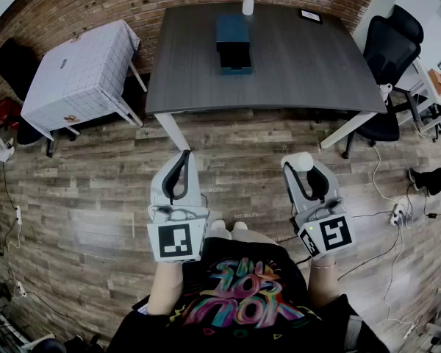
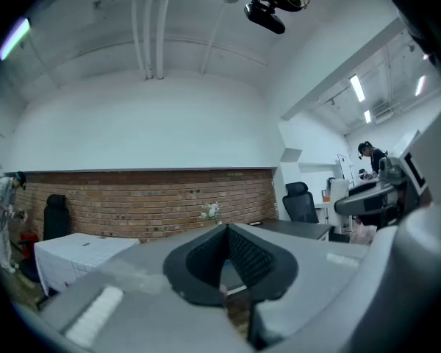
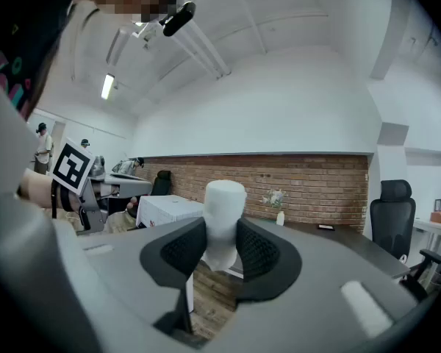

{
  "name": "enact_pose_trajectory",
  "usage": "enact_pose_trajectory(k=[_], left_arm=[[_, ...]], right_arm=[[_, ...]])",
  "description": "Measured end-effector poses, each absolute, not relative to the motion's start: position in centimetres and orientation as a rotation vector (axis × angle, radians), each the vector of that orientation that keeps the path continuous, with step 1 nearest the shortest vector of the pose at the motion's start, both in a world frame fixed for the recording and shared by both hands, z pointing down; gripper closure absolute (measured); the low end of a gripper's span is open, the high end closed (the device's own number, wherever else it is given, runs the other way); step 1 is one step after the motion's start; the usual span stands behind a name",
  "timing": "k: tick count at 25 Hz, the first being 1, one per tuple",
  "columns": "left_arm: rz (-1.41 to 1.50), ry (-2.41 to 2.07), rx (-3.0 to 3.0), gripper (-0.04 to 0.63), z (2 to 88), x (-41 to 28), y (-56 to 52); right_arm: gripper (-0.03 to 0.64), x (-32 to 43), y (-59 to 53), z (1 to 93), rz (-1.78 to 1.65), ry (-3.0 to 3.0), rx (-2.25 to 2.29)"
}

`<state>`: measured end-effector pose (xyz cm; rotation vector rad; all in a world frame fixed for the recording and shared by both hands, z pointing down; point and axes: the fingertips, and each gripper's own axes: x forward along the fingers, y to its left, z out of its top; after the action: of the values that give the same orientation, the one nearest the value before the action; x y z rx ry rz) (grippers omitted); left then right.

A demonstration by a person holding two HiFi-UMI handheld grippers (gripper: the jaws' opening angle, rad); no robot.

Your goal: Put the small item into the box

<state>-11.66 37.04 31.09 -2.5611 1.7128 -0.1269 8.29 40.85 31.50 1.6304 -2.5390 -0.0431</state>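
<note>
On the left, the left hand-held gripper point(image 2: 226, 230) has its jaws together with nothing between them, and it hangs over the wooden floor point(image 1: 81, 197), well short of the work.

Straight ahead, the teal box point(image 1: 234, 39) sits on the dark tabletop point(image 1: 301, 65), toward its far edge.

To the right, the right hand-held gripper point(image 3: 222, 234) is clamped on the item point(image 3: 224, 197), a white, matte, roughly cylindrical piece. It is held upright, with its top standing clear above the pads. It is over the floor, well apart from the box.

The item looks light and perhaps slightly soft, like foam or rolled paper, though its material cannot be settled. The ribbed pads should hold its dull surface without slipping. A hold across the round middle, as it has now, suits it. A hard squeeze might dent it, so modest pressure seems wise.

The item's lower end is hidden between the pads. From the head view the box is small and seen at an angle, so I cannot tell whether it is open or where its opening faces.
</note>
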Motion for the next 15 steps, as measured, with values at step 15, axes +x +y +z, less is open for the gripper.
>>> enact_pose_trajectory(k=[15], left_arm=[[-0.123, 1.801, -2.495, 0.594, 30.8, -10.4, 37.0]], right_arm=[[0.491, 11.8, 40.6, 32.8, 0.007, -2.565, 1.645]])
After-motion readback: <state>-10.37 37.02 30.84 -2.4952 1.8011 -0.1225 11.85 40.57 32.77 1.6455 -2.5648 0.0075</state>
